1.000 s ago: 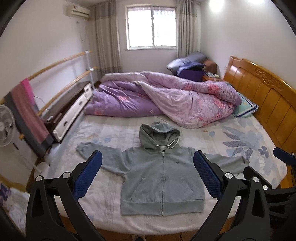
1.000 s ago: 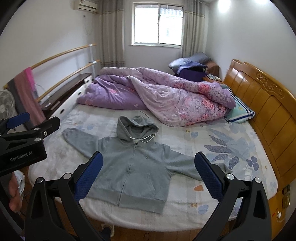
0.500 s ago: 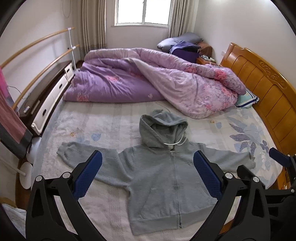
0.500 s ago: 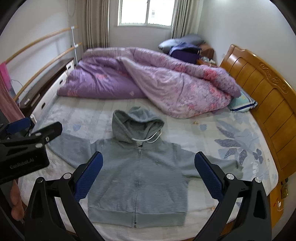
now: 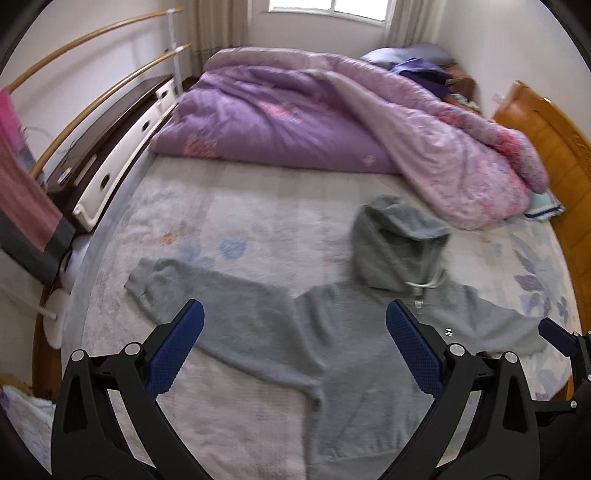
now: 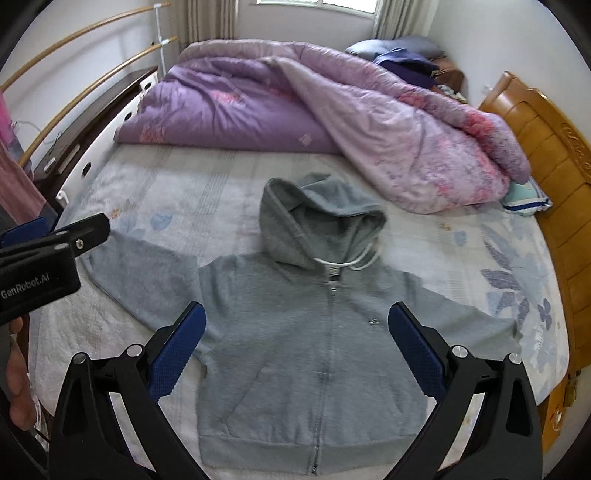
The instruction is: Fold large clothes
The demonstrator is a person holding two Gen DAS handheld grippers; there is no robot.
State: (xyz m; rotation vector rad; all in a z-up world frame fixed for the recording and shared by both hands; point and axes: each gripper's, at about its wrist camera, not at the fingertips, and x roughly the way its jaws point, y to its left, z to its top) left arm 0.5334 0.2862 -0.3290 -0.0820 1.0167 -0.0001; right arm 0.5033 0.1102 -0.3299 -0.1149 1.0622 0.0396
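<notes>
Sunlit window [image 6: 314, 3], wooden headboard [image 6: 554, 155] (carved), white walls [image 5: 92, 44]

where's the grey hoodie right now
In the right wrist view the grey hoodie lies flat, front up, on the bed sheet, sleeves spread, hood toward the purple duvet.

Quilt [image 6: 332, 122]: purple, heaped across upper frame
Headboard [image 6: 546, 166]: wooden, right edge
Pillow [image 6: 526, 197]: right, just beside headboard
Window [image 5: 328, 5]: top centre
Cabinet [image 5: 110, 155]: dark-topped, white-fronted, left
</notes>
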